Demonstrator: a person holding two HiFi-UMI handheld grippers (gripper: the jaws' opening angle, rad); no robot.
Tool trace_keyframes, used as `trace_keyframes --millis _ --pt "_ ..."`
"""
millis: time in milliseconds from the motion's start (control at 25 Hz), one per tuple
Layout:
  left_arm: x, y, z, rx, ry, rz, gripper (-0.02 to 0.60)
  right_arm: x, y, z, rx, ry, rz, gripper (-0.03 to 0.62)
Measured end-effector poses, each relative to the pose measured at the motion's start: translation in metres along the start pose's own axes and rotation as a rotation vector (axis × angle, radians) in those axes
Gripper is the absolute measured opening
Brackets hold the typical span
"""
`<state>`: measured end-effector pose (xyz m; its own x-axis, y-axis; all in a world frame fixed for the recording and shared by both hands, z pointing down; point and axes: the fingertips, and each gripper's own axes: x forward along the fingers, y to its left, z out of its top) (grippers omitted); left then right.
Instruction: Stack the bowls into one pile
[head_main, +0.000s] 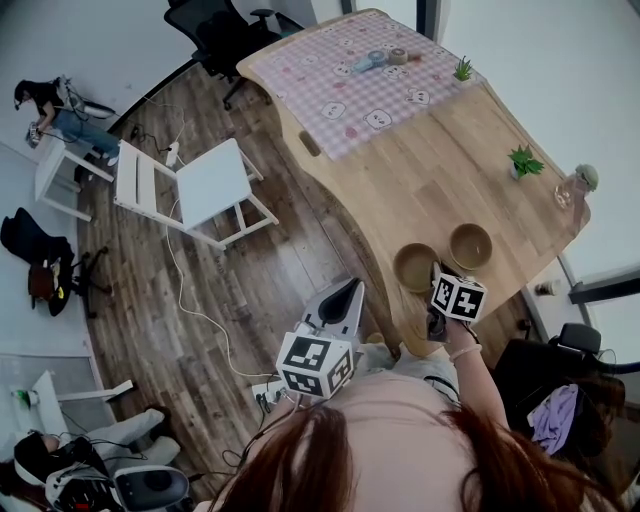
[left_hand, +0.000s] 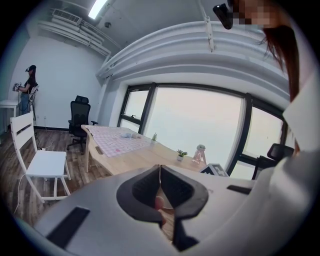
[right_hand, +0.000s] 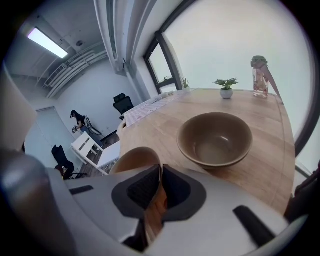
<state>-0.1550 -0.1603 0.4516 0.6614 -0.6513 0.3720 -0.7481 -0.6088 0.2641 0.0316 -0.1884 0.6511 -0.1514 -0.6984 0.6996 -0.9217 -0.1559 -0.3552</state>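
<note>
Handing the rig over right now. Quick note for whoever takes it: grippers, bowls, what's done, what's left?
Left gripper: shut, empty, held off the table.
Right gripper: shut on the rim of the near bowl, which appears to rest on the table.
Far bowl: upright, empty, beside the near bowl, not touching it.
Done: grip taken; nothing stacked yet.
Left: lift the near bowl, set it into the far bowl, release.

Near bowl (head_main: 415, 266), far bowl (head_main: 470, 245): brn, upright, adj.
</note>
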Motion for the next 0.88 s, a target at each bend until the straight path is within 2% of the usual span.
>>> trace_keyframes --millis 880 --pt "0.019 -0.035 0.010 -0.026 -0.037 0.046 0.011 -0.031 -0.001 0.008 -0.060 0.022 0.147 0.020"
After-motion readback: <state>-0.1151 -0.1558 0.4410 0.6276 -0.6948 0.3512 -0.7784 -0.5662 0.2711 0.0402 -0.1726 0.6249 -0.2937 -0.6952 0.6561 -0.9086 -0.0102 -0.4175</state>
